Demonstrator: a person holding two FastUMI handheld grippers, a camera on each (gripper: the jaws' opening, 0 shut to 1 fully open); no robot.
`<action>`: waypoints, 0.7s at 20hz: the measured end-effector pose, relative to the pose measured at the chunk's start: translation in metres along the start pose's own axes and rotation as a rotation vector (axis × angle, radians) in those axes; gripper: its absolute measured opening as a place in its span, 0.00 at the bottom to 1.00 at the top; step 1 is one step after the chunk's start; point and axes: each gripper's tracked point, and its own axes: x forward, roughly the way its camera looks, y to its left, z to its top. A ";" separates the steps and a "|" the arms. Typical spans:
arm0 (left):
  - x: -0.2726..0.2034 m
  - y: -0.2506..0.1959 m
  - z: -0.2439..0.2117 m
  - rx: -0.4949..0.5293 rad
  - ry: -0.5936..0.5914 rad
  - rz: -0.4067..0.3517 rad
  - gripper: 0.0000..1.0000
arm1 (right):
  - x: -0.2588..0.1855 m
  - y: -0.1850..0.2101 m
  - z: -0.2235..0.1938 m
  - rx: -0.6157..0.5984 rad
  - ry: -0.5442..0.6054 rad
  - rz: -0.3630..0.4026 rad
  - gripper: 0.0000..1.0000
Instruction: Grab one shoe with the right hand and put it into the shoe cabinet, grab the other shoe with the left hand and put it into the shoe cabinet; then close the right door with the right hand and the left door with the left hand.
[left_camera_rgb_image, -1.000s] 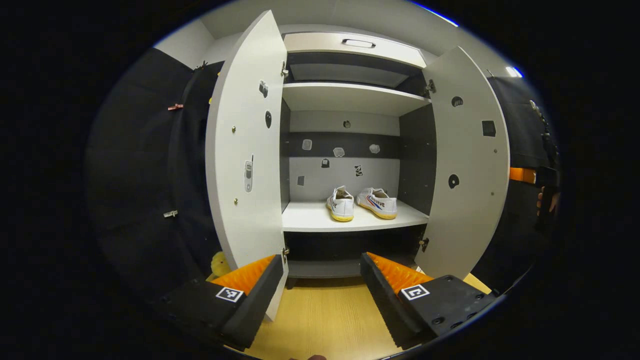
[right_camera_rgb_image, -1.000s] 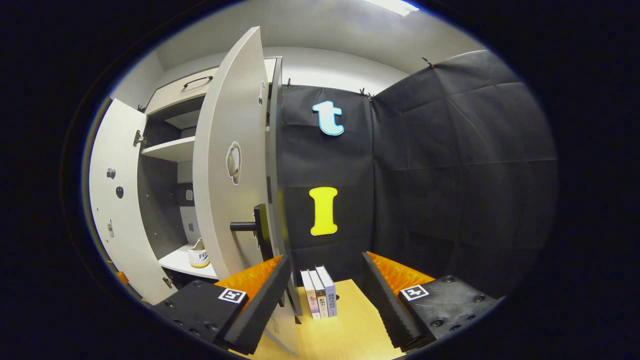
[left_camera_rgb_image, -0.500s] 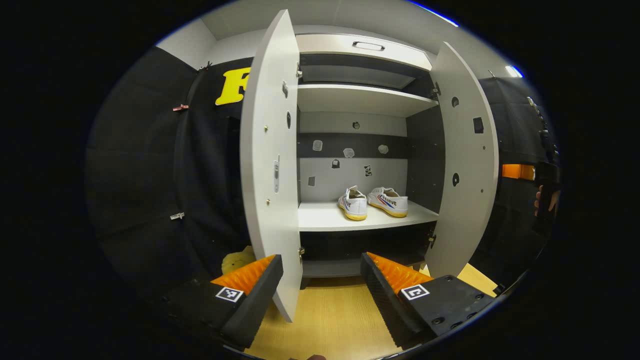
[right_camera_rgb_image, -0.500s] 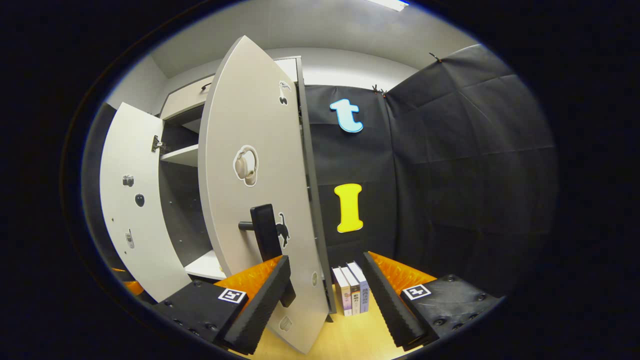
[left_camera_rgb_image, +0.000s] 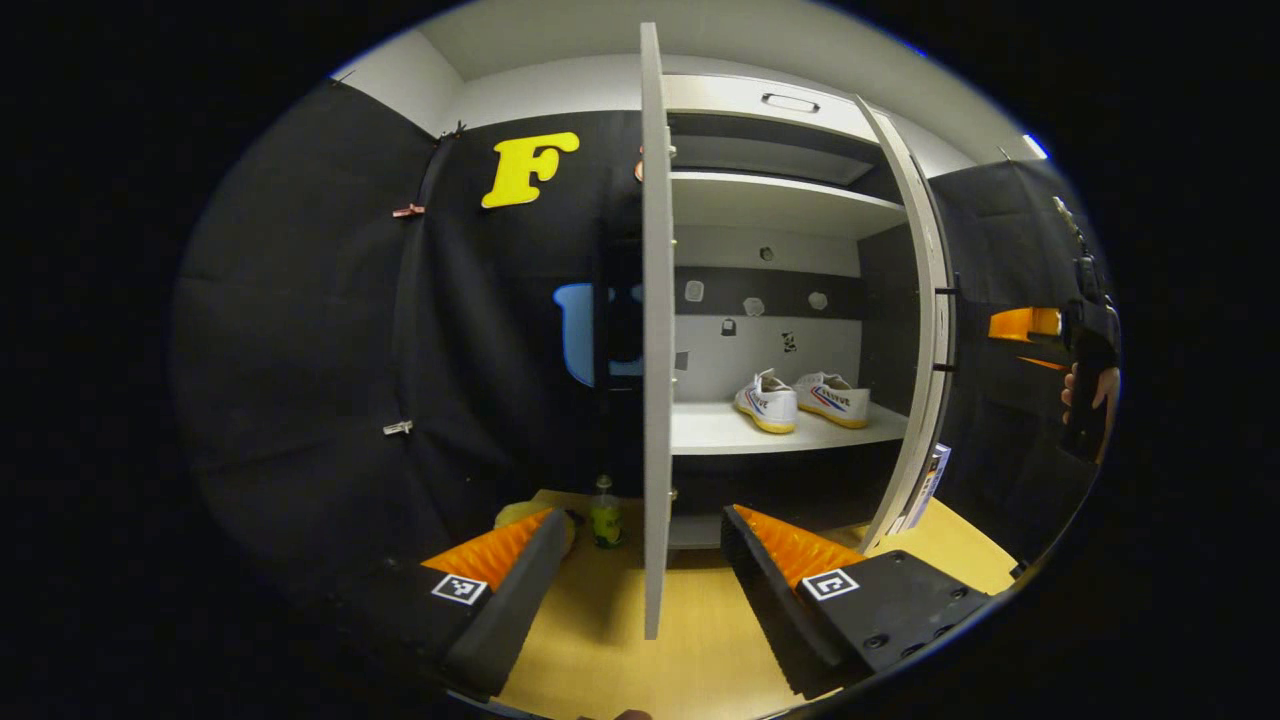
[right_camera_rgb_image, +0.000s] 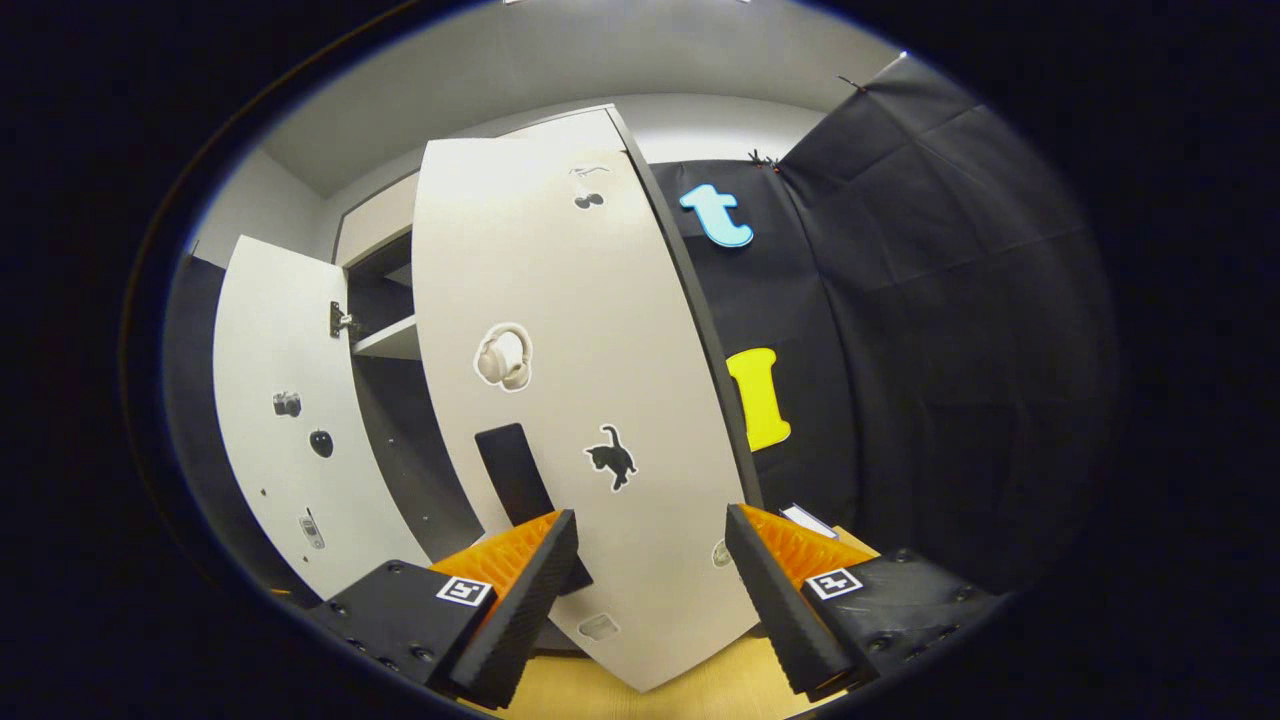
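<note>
Left gripper view: low, looks straight at the cabinet (left_camera_rgb_image: 790, 200) front from a little way back, left door (left_camera_rgb_image: 656, 330) edge-on at centre, shelf w/ shoes (left_camera_rgb_image: 800, 400) beyond, floor (left_camera_rgb_image: 620, 650) below. Right gripper view: close to the right door (right_camera_rgb_image: 570, 380) outer face, angled up & leftward, door handle (right_camera_rgb_image: 520, 480) just ahead. Shared: both doors & cabinet interior; left view also catches the other gripper (left_camera_rgb_image: 1030, 325) at far right.

You can't read the side lettering on the shoes (left_camera_rgb_image: 800, 400) at 3 o'clock in the left gripper view; the door stickers carry pictures only.
</note>
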 end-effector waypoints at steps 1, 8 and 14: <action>0.000 0.012 -0.003 -0.006 0.004 0.018 0.98 | -0.005 -0.003 -0.008 -0.017 0.014 -0.007 0.98; 0.013 0.080 0.030 -0.041 -0.034 0.074 0.98 | -0.032 -0.010 -0.047 -0.115 0.086 -0.041 0.98; 0.045 0.111 0.086 -0.175 -0.109 -0.017 0.95 | -0.050 0.005 -0.065 -0.145 0.135 -0.005 0.98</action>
